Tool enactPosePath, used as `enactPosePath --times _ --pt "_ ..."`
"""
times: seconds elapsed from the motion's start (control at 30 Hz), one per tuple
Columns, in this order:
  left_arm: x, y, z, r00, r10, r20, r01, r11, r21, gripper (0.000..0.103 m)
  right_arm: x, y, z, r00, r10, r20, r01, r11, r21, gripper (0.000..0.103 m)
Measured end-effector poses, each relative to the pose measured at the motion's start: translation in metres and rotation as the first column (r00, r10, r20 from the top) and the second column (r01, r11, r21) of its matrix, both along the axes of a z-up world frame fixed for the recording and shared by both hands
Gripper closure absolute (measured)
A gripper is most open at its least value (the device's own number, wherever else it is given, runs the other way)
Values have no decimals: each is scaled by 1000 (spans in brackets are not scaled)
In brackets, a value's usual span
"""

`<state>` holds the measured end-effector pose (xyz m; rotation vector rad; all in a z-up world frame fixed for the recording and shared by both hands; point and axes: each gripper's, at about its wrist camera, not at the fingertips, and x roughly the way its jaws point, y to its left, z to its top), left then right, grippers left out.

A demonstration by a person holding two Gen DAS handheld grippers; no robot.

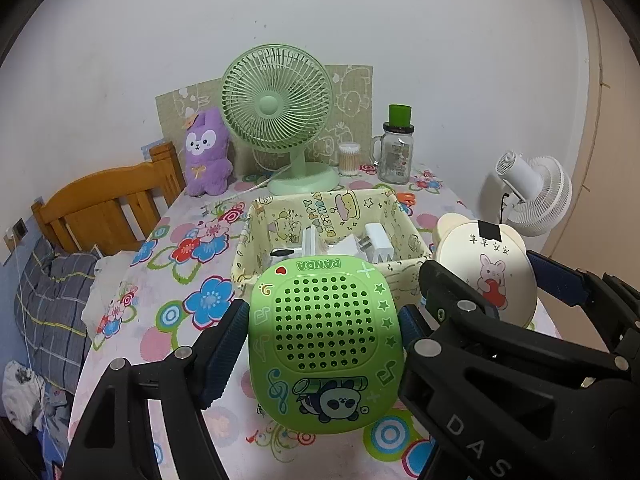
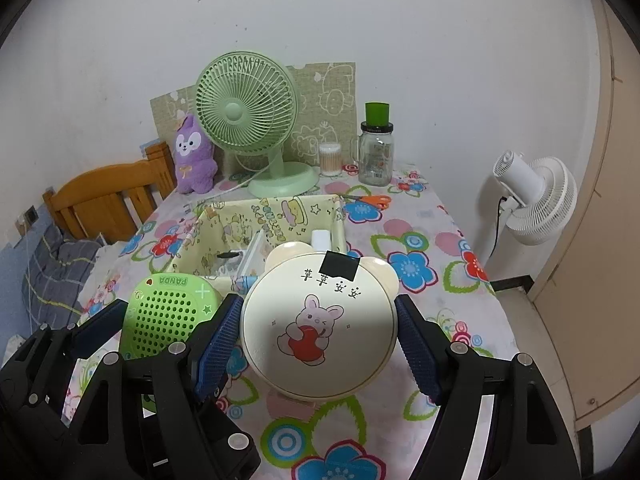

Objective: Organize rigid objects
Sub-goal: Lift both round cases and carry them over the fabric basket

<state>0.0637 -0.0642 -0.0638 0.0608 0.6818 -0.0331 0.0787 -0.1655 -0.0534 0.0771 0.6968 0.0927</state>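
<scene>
Left claw [image 1: 324, 344]: pads clamped on both sides of the green panda case [image 1: 325, 344], held above the counter [image 1: 176, 312].
Right claw [image 2: 318, 332]: pads pressed on the cream rabbit case [image 2: 318, 326].
Fabric bin [image 1: 256, 236]: at twelve o'clock from both, chargers inside.
Advice: you carry each case level over the near wall, lower into free space, then release one at a time.

Left tongs [image 1: 324, 334] and right tongs [image 2: 320, 346] side by side, both clamped, angled downward.
</scene>
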Motion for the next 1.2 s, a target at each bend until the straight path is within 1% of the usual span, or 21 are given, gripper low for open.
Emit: enactPosePath --times 0.27,0.53,0.8,1.2 --pt "20 3 0 1000 -4 -3 4 1000 -13 25 21 4 1 1000 -4 -4 4 1000 -13 25" --pt "40 6 -2 1000 3 -9 -3 1000 -7 25 46 10 -1 1000 8 -10 -8 1000 -13 25" --pt "64 13 -9 1000 19 -24 -20 1000 -10 25 69 15 -9 1000 21 -24 -21 1000 -9 25" --pt "96 18 -21 998 20 -59 -21 1000 -13 25 103 21 -24 997 40 -62 -39 999 13 25"
